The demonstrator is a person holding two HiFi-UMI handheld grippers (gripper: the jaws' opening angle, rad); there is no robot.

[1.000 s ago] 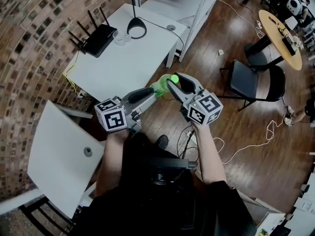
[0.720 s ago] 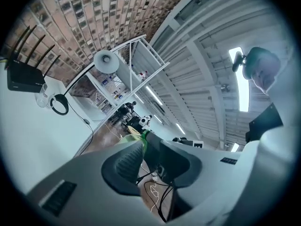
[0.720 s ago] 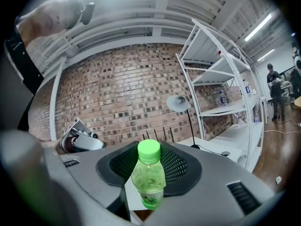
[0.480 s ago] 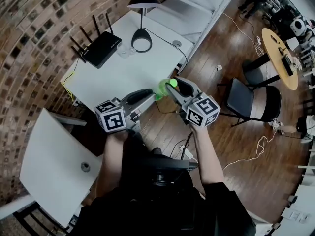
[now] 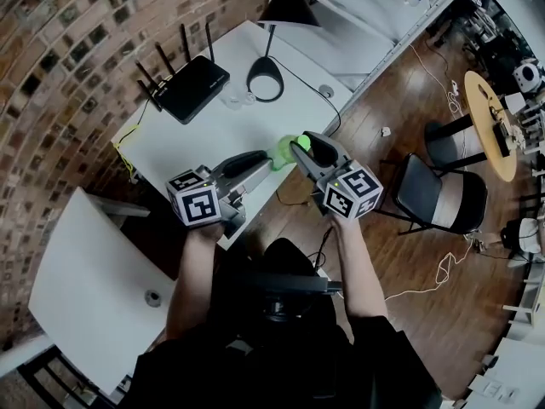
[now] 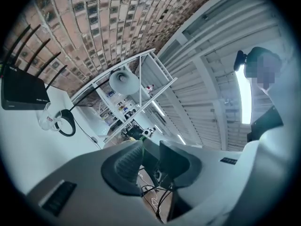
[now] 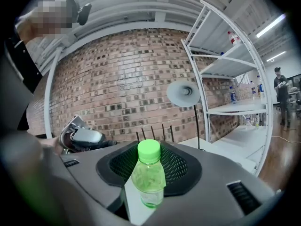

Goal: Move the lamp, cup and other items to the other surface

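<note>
Seemingly midway: fingers [image 7: 176, 166] of the right gripper [image 5: 301, 147] pinch a green bottle [image 7: 148, 175]; the left gripper [image 6: 150, 157], slightly spread, is empty; cup [image 5: 232, 99] and router [image 5: 194, 88] stand beside the lamp [image 5: 266, 79].

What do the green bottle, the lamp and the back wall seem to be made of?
Bottle: clear green-tinted plastic, glossy, opaque screw cap.
Lamp: likely black painted metal, matte cone shade, thin stem.
Wall: bare red-brown brick, visible mortar joints.
</note>
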